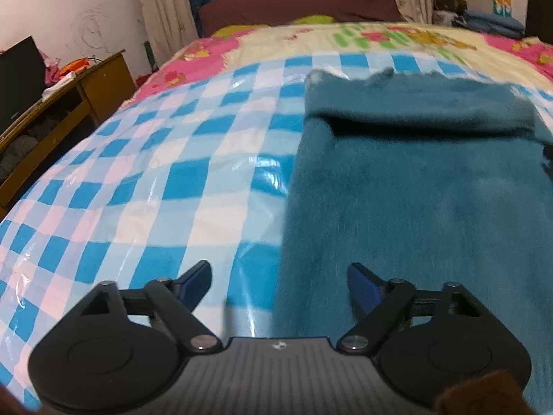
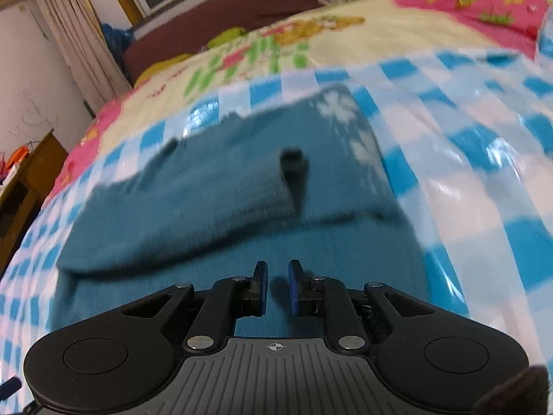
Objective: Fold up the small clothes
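A teal fuzzy sweater (image 1: pixel 414 180) lies flat on the blue-and-white checked plastic sheet (image 1: pixel 155 159) on the bed. One sleeve (image 2: pixel 193 204) is folded across its body, cuff near the middle. White flower marks (image 2: pixel 340 107) show near its far right edge. My left gripper (image 1: pixel 279 273) is open and empty, over the sweater's left edge near its lower part. My right gripper (image 2: pixel 277 269) hovers over the sweater's near part (image 2: pixel 345 256), jaws a narrow gap apart, nothing between them. The view is blurred.
A pink and cream cartoon bedsheet (image 1: pixel 380 39) lies beyond the checked sheet, with a dark red headboard (image 1: pixel 297 3) and curtains behind. A wooden desk (image 1: pixel 69 103) with clutter stands left of the bed. Folded blue fabric (image 1: pixel 490 20) lies far right.
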Demonstrator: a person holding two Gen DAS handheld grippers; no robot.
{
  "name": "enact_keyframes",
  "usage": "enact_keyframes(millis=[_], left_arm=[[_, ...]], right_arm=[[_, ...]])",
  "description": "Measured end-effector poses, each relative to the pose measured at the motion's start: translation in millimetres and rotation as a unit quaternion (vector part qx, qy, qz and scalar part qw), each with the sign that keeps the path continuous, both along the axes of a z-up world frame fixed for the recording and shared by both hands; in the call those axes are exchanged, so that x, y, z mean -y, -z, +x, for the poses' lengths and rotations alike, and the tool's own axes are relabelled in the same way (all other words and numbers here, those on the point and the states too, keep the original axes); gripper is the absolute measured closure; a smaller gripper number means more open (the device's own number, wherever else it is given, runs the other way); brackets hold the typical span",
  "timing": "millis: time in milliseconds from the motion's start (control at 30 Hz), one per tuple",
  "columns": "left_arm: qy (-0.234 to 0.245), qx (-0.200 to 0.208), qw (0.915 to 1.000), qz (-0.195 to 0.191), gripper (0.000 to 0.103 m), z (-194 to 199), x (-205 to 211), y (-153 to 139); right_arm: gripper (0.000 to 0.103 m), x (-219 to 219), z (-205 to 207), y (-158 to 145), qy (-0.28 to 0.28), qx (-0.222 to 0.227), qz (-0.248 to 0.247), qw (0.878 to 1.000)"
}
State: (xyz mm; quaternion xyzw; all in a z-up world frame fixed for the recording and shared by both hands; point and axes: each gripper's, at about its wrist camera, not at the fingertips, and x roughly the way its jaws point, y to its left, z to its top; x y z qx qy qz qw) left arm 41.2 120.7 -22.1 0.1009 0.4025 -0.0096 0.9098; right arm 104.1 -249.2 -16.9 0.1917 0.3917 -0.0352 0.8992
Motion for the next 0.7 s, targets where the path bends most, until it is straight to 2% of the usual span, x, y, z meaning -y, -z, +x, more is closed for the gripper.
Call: enact_keyframes(millis=[100, 233, 333, 400, 467, 533, 567, 600, 700], left_arm=[[0.017, -0.025, 0.9996, -0.003, 0.021, -8.5, -2.7, 3.4], [0.037, -0.042, 0.9985, -0.005, 0.022, -22.7, -6.4, 3.7], [0.047, -0.065, 0.9966, -0.018, 0.037, -31.8, -12.9, 5.2], [0.049, -0.086, 0.9948, -0.026, 0.051, -36.4, -17.5, 8.8], [0.053, -0.092, 0.9939, -0.03, 0.057, -41.5, -19.5, 10.2], [0.055, -0.094, 0.9935, -0.034, 0.063, -44.2, -19.5, 9.4], [0.057, -0.095, 0.9932, -0.037, 0.07, -45.3, -18.9, 8.5], [0.061, -0.097, 0.9926, -0.042, 0.079, -46.5, -17.9, 7.3], [0.07, -0.097, 0.9915, -0.05, 0.081, -49.4, -14.9, 3.9]], right_arm=[[0.087, -5.0, -35.8, -14.4, -0.032, 0.006, -0.01, 0.999], [0.087, -5.7, -81.6, -21.3, -0.06, -0.03, -0.025, 0.997], [0.087, 2.4, -114.2, -22.1, -0.054, -0.058, -0.02, 0.997], [0.087, 5.9, -130.9, -22.6, -0.049, -0.072, -0.02, 0.996], [0.087, 8.6, -144.7, -22.6, -0.045, -0.084, -0.02, 0.995], [0.083, 11.0, -153.7, -21.2, -0.045, -0.096, -0.015, 0.994], [0.077, 12.7, -157.7, -20.2, -0.041, -0.101, -0.011, 0.994], [0.075, 13.7, -160.7, -18.6, -0.038, -0.107, -0.006, 0.994], [0.075, 13.6, -166.8, -14.9, -0.041, -0.121, -0.001, 0.992]])
